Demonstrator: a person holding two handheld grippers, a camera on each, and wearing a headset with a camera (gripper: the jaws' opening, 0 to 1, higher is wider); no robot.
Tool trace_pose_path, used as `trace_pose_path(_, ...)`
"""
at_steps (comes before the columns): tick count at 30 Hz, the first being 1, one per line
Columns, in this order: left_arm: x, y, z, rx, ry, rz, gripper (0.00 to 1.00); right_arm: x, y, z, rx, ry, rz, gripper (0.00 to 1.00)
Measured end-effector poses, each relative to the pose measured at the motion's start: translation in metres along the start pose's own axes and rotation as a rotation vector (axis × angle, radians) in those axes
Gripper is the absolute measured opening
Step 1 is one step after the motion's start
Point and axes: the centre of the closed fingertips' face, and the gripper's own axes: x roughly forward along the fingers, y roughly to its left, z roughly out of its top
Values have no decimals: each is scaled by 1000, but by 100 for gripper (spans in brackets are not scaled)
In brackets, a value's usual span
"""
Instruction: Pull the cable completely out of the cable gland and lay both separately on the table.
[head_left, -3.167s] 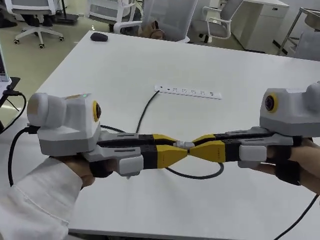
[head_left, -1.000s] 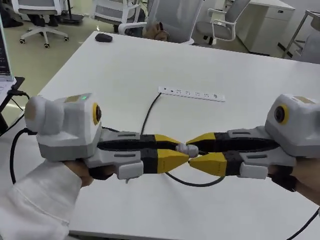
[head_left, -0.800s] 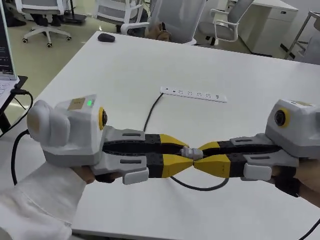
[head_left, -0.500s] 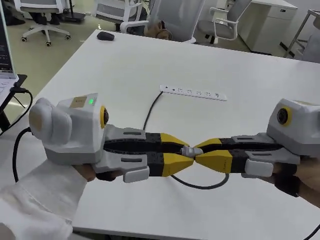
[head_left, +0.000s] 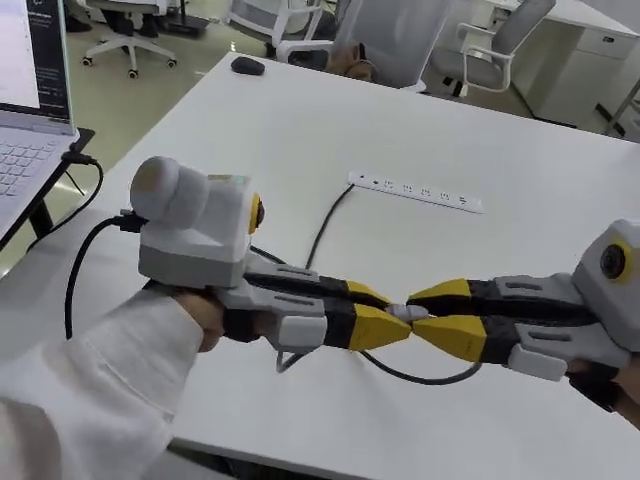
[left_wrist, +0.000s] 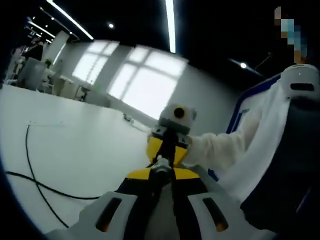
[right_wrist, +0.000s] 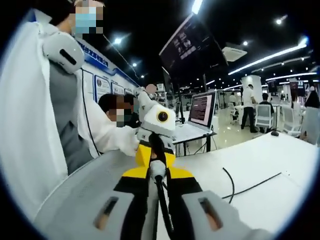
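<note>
Sleeve cloth (head_left: 90, 400), white, is showing nearest in the head view, at the lower left, and just beyond it the left gripper (head_left: 397, 328) is reaching toward the right. From the opposite side the right gripper (head_left: 421, 326) is pointing back at it, so the two sets of yellow tips are meeting nose to nose above the table (head_left: 250, 140). Both sets of jaws are pressing together on the cable gland (head_left: 408, 312), a small pale piece sitting between the tips, each gripper pinching it from its own end (each gripper view is showing it flanked by yellow on both sides). In the right gripper view the black cable (right_wrist: 162, 200) is running back from the gland between that gripper's jaws. In the head view it is looping down onto the tabletop below the two grippers, while the gland itself is being held clear of the table.

Farther along, a white power strip (head_left: 415, 190) is lying flat, with a dark lead (head_left: 320, 225) trailing from its left end toward the person. A dark mouse (head_left: 247, 66) is sitting near the far edge. An open laptop (head_left: 40, 60) is standing off to the left, and office chairs (head_left: 480, 50) are standing beyond the table.
</note>
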Motion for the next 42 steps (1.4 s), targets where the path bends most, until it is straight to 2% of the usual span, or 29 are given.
trace_pose_path(1,0,1,-4,-25,19,-5,16,2,1,9,-32,-40,6,3)
trace_pose_path(2,1,5,-6,-17,27,5,16,4,-5,16,-60,-49,-24,0)
trace_pose_path(3,4,-3,-7,54,42,-24,16,8,0,14,-43,-22,8,0)
trace_pose_path(4,5,-7,0,173,16,-19,16,9,3,6,-24,37,37,0)
trace_pose_path(5,4,-10,1,301,20,-5,16,11,2,15,41,-6,39,0)
trace_pose_path(6,5,-13,4,288,-12,-18,16,10,-1,15,52,-1,33,0)
trace_pose_path(7,2,-11,4,213,-12,-14,16,7,-6,17,71,-11,26,0)
trace_pose_path(8,1,-10,5,211,-17,-12,16,6,-6,17,80,-14,25,1)
trace_pose_path(9,0,-7,9,272,-29,3,16,2,-8,15,183,-14,20,5)
trace_pose_path(10,-2,-5,12,325,-40,17,16,0,-13,12,243,-2,0,10)
trace_pose_path(11,-2,-9,16,361,-66,15,16,-4,-15,7,258,12,-9,17)
trace_pose_path(12,-3,-10,16,373,-63,18,16,-6,-15,5,277,5,-13,20)
trace_pose_path(13,-3,-10,19,404,-83,28,16,-9,-14,1,279,16,-10,21)
trace_pose_path(16,-4,-14,23,443,-104,26,16,-14,-7,-8,301,47,3,17)
trace_pose_path(18,-3,-15,22,451,-98,18,16,-15,-5,-8,289,31,-1,15)
trace_pose_path(19,-2,-16,21,461,-97,17,16,-14,-4,-5,306,1,4,15)
trace_pose_path(20,-1,-17,20,466,-92,14,16,-13,-2,-5,327,-5,14,15)
trace_pose_path(22,-1,-17,18,471,-83,11,16,-10,-1,-7,320,-7,18,15)
trace_pose_path(25,1,-17,15,472,-71,7,16,-6,5,-1,339,-46,52,17)
trace_pose_path(29,0,-16,16,468,-76,8,16,-6,4,-1,327,-57,45,15)
trace_pose_path(31,1,-16,16,437,-79,1,16,-6,4,-1,334,-60,45,15)
trace_pose_path(33,1,-14,14,435,-66,5,16,-6,3,-2,341,-51,42,15)
trace_pose_path(35,1,-14,12,408,-54,3,16,-7,0,-1,334,-65,31,13)
trace_pose_path(37,2,-15,11,416,-54,1,16,-8,0,2,344,-82,35,12)
trace_pose_path(39,2,-17,10,411,-51,-8,16,-6,3,2,341,-65,50,12)
trace_pose_path(41,2,-16,11,414,-57,-1,16,-6,3,3,330,-57,47,12)
trace_pose_path(42,1,-18,15,414,-79,-9,16,-7,3,5,329,-62,51,12)
